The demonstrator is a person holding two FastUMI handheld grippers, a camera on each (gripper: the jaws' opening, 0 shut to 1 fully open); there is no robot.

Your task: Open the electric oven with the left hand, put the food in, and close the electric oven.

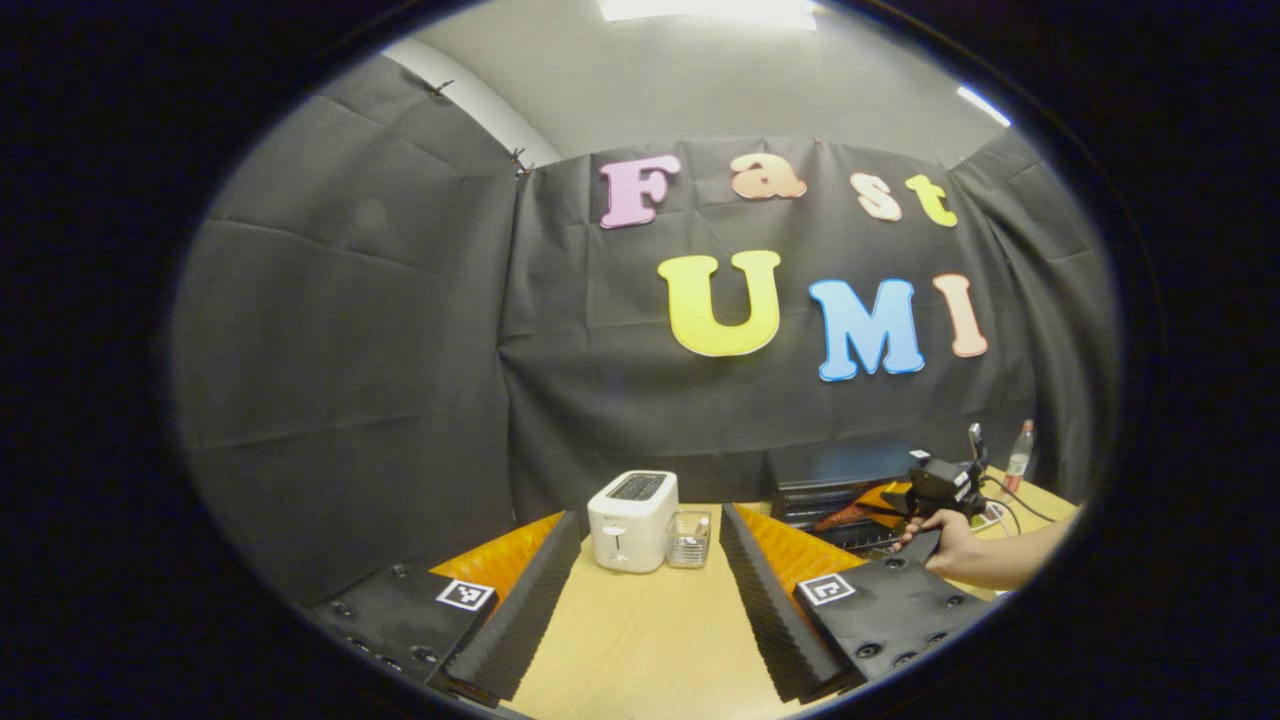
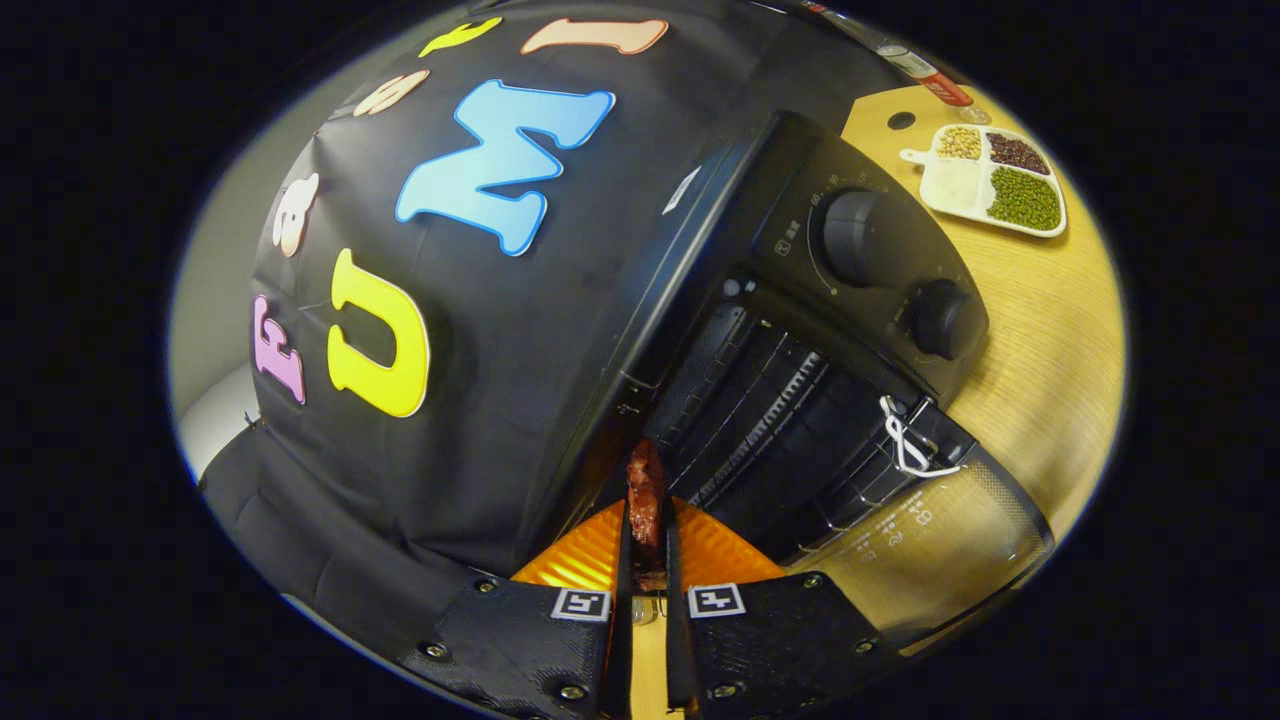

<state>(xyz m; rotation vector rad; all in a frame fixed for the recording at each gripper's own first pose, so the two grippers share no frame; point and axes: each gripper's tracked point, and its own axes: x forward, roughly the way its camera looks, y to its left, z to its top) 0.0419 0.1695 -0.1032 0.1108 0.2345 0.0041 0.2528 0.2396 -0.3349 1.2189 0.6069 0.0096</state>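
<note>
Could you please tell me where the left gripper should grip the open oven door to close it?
Probably the oven door at its free rim, farthest from the hinge, with the jaws closing across that rim from the front. The door lies folded down, and its flat glass offers nothing else thin enough to pinch.

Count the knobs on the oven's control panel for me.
2: a larger knob toward the panel's far end and a smaller knob beside it, nearer the open door.

The left gripper view faces the wall from mid-tabletop (image 1: pixel 640 620); the right, rolled sideways, looks closely into the shared oven (image 2: pixel 800 400).
</note>
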